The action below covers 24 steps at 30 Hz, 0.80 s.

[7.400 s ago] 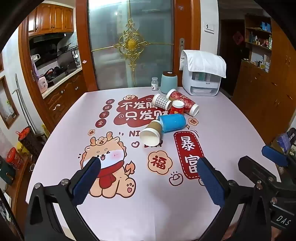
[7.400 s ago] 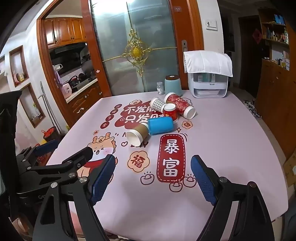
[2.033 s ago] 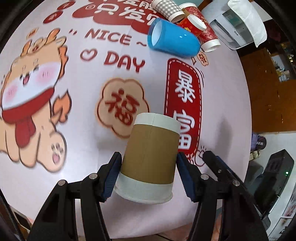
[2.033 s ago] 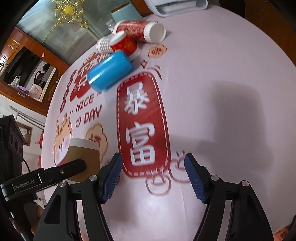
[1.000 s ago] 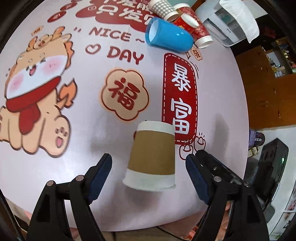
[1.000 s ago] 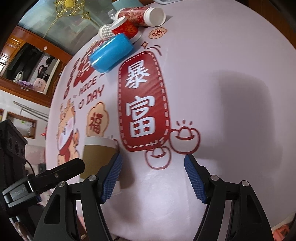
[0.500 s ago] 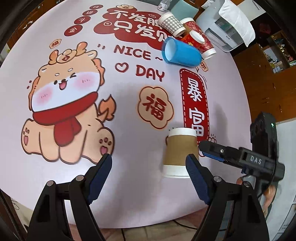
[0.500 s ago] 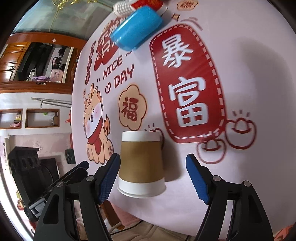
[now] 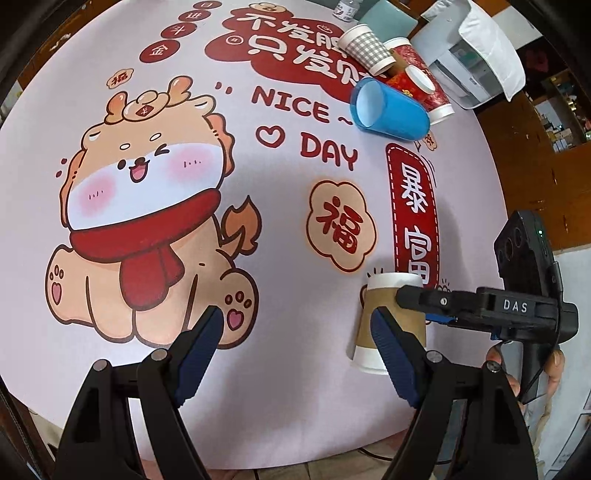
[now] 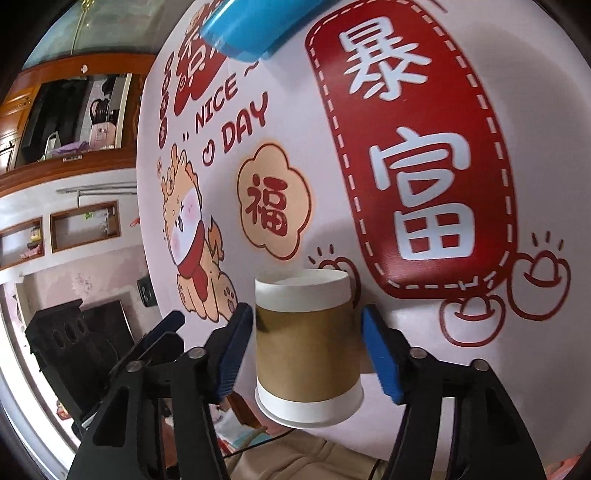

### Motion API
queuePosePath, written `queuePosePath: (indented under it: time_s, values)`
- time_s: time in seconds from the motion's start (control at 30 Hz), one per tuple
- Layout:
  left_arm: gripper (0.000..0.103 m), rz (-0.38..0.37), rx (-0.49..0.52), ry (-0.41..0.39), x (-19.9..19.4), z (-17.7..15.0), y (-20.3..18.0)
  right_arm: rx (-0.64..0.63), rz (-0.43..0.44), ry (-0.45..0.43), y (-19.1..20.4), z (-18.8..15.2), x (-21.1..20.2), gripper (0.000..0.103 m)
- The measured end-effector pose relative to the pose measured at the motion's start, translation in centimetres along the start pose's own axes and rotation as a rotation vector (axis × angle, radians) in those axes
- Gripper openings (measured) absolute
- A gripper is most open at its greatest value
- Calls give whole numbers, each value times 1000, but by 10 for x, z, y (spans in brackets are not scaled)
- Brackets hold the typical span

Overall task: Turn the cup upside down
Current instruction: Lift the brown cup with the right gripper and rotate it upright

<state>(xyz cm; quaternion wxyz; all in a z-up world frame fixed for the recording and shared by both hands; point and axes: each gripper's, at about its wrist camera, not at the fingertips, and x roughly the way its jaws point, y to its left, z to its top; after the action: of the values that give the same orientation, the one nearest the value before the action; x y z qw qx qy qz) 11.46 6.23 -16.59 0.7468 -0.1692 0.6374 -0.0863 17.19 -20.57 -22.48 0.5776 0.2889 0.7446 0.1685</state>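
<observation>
A brown paper cup with white bands stands upside down, rim on the table, near the front edge. It also shows in the left wrist view. My right gripper is open, one blue pad on each side of the cup, with small gaps. Its finger crosses the cup in the left wrist view. My left gripper is open and empty, just left of the cup and above the table.
A blue cup lies on its side further back, also in the right wrist view. Checked and red cups lie behind it. A white appliance stands at the back. The table edge is close.
My left gripper let go of the brown cup and drew back to the left. My right gripper came in around the standing cup, and its fingers narrowed toward it.
</observation>
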Motion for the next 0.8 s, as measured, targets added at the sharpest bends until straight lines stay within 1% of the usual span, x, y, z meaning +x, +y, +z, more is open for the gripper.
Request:
queuePosePath:
  time_s: [0.37,0.53,0.57,0.7,0.77,0.8]
  values:
    - [80,-3,-11,15,11,5,5,-56,-16,59,10,5,13,59]
    - [80,-2,-14,17,12,6,6,-87,-25,67,16,3,18,59]
    - [80,-1,-14,17,11,6,6,-94,-26,67,17,2,19,57]
    - [80,3,-10,8,9,5,6,-158,-46,32,29,-6,17,56]
    - [80,5,-6,0,8,4,4,-190,-51,-15,34,-10,10,56]
    - [80,6,-1,-7,6,4,3,-212,-54,-57,39,-13,5,56]
